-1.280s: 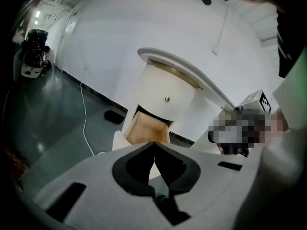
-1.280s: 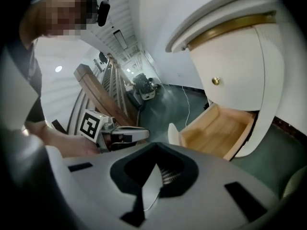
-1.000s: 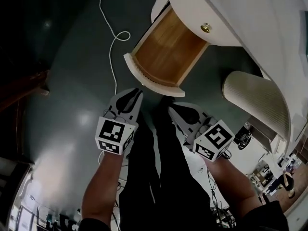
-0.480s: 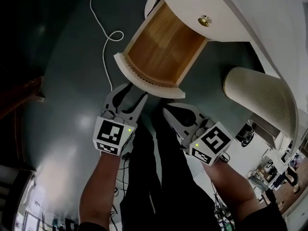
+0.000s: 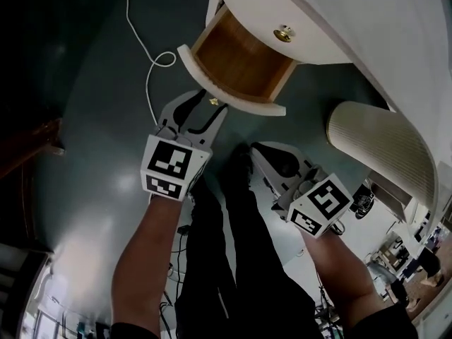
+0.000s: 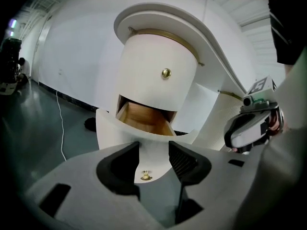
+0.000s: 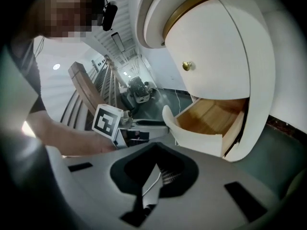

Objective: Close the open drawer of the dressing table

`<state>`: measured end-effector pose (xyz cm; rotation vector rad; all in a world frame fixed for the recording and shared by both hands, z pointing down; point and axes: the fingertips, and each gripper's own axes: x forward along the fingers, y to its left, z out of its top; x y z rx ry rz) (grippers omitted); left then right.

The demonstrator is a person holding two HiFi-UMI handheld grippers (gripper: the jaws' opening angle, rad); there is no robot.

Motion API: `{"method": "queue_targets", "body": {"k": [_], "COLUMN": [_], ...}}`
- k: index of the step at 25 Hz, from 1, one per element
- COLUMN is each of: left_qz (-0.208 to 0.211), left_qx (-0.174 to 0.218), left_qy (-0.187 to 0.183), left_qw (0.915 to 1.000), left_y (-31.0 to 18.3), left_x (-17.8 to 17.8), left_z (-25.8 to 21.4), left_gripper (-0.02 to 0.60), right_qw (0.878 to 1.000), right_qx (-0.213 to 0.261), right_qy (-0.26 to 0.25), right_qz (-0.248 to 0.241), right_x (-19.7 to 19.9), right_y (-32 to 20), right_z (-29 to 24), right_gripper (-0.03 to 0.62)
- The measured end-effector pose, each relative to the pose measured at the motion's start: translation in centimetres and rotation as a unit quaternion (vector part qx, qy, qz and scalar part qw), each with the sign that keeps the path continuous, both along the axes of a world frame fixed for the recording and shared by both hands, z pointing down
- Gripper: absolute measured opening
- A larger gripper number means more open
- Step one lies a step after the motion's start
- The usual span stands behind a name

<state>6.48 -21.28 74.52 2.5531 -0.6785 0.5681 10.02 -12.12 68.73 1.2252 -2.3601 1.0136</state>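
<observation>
Sliding further into the dressing table (image 5: 353,20) than a second ago, the drawer (image 5: 236,62) is still partly open. The left gripper (image 5: 205,104) has sprung wide and its jaws are now closing with the front knob (image 6: 146,176) between them, ungripped. The right gripper (image 5: 258,154) is clenched and empty.

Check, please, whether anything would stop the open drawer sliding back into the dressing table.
Nothing visible does. The drawer shows a bare wooden inside, nothing overhangs its sides, and the opening in the dressing table looks clear, though its depth is hidden.

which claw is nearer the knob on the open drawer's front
Left. The left claw is at the drawer front, its jaws closing with the knob between them, untouched. The right claw sits lower in the head view, apart from the drawer front.
</observation>
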Motion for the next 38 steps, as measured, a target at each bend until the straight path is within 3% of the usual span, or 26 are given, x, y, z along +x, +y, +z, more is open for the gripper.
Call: {"method": "queue_targets", "body": {"k": [10,26,33,35,38], "left_qz": [0.019,0.031,0.033,0.035,0.018], "left_qx": [0.008,0.028,0.019,0.022,0.025], "left_qy": [-0.023,-0.014,-0.036,-0.035,-0.022], "left_qw": [0.9995,0.999,0.9986,0.9985,0.9993], "left_y": [-3.0,-8.2,-8.6,-8.4,-7.2], "left_x": [3.4,8.4,8.9,8.7,7.1], "left_z": [0.1,0.0,0.0,-1.1,-4.5], "left_gripper": [0.181,0.15,0.147,0.097,0.095], "right_qw": [1.0,0.998,0.999,0.999,0.998], "right_qx": [0.016,0.006,-0.002,-0.002,-0.006], "right_qy": [0.001,0.016,0.016,0.018,0.02], "right_qz": [-0.005,-0.061,-0.047,-0.05,-0.053], "right_x": [2.4,2.6,3.6,3.2,2.4], "right_y": [-1.4,0.5,1.7,2.0,2.8], "right_z": [-1.1,-2.4,-3.2,-4.1,-6.1], "right_gripper": [0.006,0.006,0.006,0.006,0.006]}}
